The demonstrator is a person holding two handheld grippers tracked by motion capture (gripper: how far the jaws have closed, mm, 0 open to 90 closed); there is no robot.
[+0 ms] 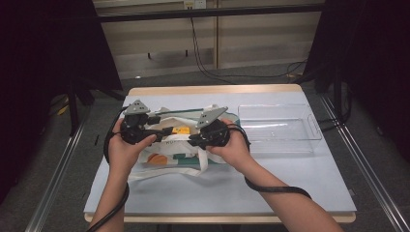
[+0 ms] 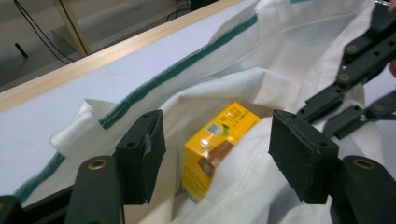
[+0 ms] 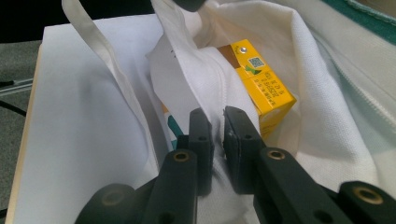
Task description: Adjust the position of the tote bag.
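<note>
A white cloth bag (image 1: 169, 155) with green trim lies on the table, its mouth held open. Inside sits a yellow drink carton (image 1: 183, 130). In the left gripper view the carton (image 2: 219, 149) lies in the bag's opening (image 2: 289, 56), beyond my open left gripper (image 2: 217, 140); its pads touch neither carton nor cloth. My right gripper (image 3: 218, 126) is shut on the bag's near edge (image 3: 205, 79), lifting the cloth beside the carton (image 3: 261, 84). From above, the left gripper (image 1: 164, 130) and right gripper (image 1: 194, 140) face each other over the bag's mouth.
A clear plastic tray (image 1: 278, 128) stands to the right of the bag. The table top (image 1: 217, 191) is covered by a pale sheet with a wooden rim. The right gripper's black linkage (image 2: 359, 60) crosses the upper right of the left gripper view.
</note>
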